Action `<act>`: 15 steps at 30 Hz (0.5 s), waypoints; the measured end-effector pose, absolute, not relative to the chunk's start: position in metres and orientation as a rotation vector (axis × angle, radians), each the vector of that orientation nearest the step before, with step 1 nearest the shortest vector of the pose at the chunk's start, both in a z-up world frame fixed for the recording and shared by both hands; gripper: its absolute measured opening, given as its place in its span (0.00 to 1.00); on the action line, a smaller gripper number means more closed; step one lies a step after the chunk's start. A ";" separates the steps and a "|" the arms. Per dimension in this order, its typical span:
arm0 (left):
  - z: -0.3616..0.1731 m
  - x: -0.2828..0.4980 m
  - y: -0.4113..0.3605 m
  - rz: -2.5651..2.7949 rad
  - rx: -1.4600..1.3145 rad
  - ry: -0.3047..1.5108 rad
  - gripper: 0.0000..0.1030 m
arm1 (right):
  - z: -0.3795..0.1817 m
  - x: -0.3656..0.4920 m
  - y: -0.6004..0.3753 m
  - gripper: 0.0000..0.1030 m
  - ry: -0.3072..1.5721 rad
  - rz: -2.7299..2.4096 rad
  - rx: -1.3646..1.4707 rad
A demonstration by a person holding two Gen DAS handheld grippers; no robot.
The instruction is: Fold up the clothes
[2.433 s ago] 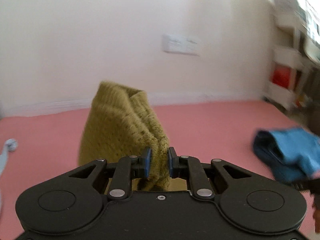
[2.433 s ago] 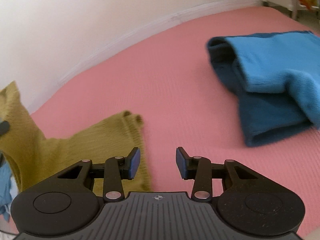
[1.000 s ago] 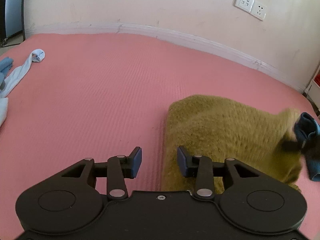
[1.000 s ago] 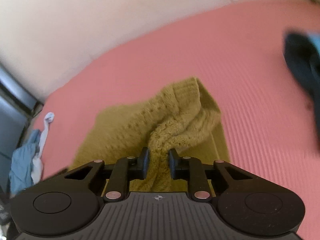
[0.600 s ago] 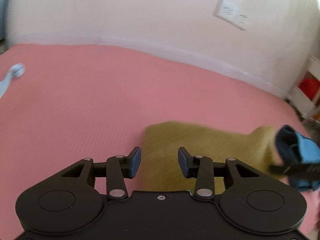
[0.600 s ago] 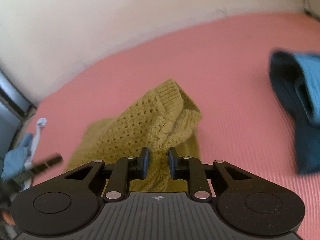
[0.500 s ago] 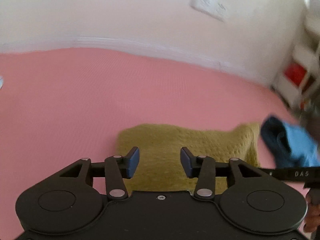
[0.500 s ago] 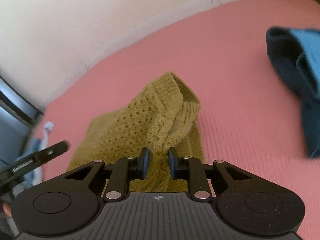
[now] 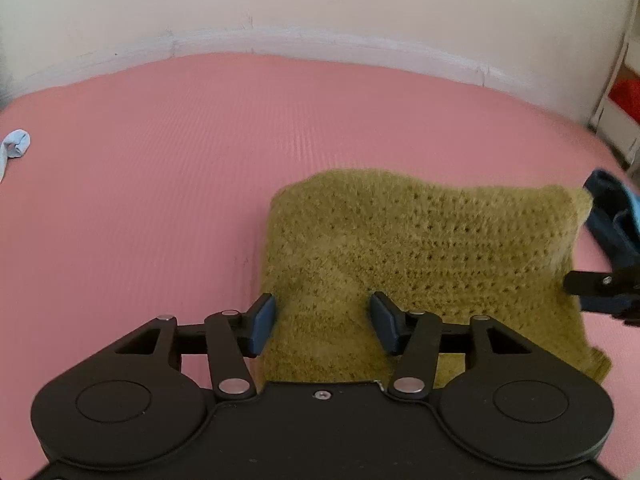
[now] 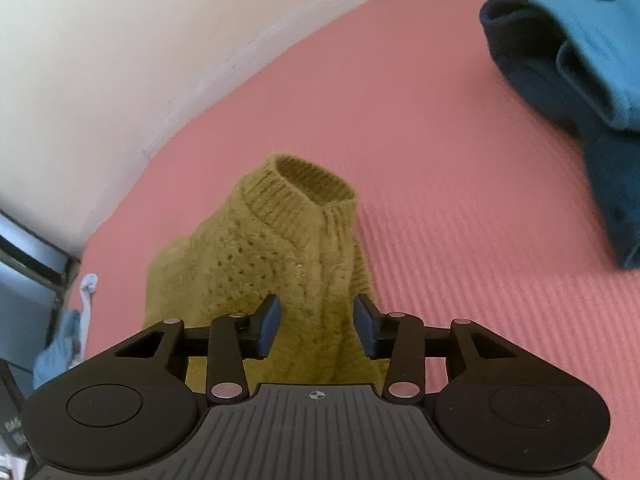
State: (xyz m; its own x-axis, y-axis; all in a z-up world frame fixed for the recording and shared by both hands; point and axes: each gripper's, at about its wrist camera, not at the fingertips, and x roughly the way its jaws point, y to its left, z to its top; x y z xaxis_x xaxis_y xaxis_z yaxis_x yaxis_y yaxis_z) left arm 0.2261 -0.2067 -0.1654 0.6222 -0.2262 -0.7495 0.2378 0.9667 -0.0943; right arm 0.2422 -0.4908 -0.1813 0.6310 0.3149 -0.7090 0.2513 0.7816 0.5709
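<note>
An olive-green knitted sweater (image 9: 420,252) lies folded on the pink mat (image 9: 160,168). My left gripper (image 9: 322,322) is open, its jaws wide apart just above the sweater's near left edge. In the right wrist view the sweater (image 10: 264,248) lies with its ribbed cuff opening pointing away. My right gripper (image 10: 316,322) is open, its jaws straddling the knit without pinching it. The right gripper's finger shows in the left wrist view (image 9: 592,282) at the sweater's right edge.
A folded blue garment (image 10: 580,92) lies on the mat to the right, also in the left wrist view (image 9: 616,216). A pale blue and white cloth (image 10: 76,316) lies at the mat's left edge. A white wall (image 9: 280,4) runs behind. A white shelf (image 9: 624,92) stands far right.
My right gripper has opened and let go of the sweater, which now lies on the mat. My left gripper stayed open and moved over the sweater's left part.
</note>
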 end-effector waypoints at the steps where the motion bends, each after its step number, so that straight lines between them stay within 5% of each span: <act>1: -0.167 0.227 -0.207 -0.269 0.018 0.861 0.52 | -0.181 0.245 -0.486 0.23 0.897 0.045 0.683; 3: -0.172 0.228 -0.209 -0.273 0.029 0.866 0.53 | -0.180 0.250 -0.478 0.17 0.898 0.029 0.644; 11: -0.154 0.239 -0.186 -0.305 -0.079 0.880 0.52 | -0.169 0.249 -0.467 0.23 0.884 0.015 0.589; 13: -0.153 0.238 -0.174 -0.342 -0.128 0.898 0.61 | -0.164 0.242 -0.469 0.49 0.850 0.025 0.564; 15: -0.159 0.238 -0.166 -0.351 -0.183 0.914 0.68 | -0.164 0.237 -0.472 0.65 0.843 0.047 0.561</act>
State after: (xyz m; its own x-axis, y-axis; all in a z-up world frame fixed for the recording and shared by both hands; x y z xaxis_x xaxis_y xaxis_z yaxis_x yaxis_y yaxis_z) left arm 0.2383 -0.1660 -0.1589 0.5586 -0.3729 -0.7409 0.2191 0.9279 -0.3018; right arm 0.2370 -0.4720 -0.1635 0.6733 0.2563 -0.6935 0.1770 0.8548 0.4878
